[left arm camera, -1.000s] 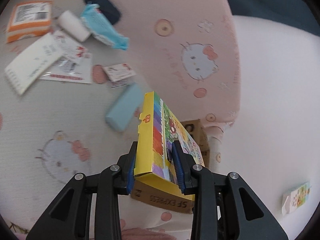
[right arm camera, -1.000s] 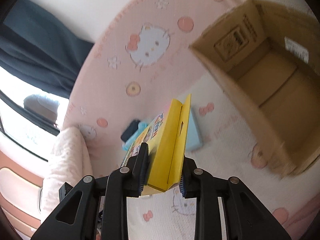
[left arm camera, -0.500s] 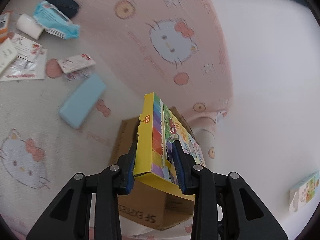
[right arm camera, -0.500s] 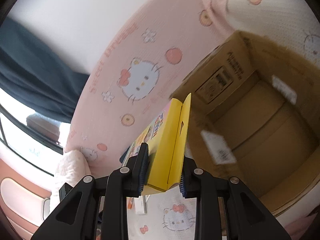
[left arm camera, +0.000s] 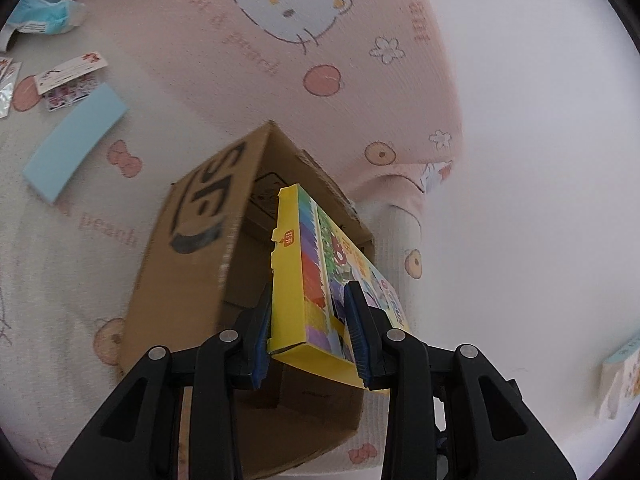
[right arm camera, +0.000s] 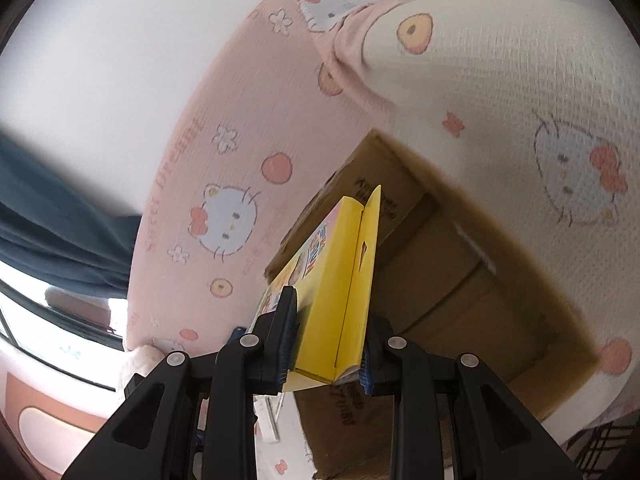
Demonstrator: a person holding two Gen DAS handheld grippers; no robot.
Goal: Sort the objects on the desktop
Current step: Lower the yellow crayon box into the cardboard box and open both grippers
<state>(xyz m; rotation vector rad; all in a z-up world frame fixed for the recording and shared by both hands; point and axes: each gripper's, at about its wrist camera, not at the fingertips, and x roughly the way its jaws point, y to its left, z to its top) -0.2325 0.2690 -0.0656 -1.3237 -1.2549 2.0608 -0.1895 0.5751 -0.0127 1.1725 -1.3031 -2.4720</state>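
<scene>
Flat yellow carton point(left arm camera: 316, 276), open brown cardboard box point(left arm camera: 192, 264)

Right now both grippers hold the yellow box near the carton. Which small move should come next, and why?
Probably lower it a little into the cardboard carton. The left gripper and right gripper are both shut on the yellow box, which seems to hang over the carton's open mouth, so nothing visible blocks the way down.

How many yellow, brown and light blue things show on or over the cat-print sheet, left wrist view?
Yellow: 1, printed box in left tool
Brown: 1, cardboard box
Light blue: 2, flat case, packet
Total: 4
</scene>
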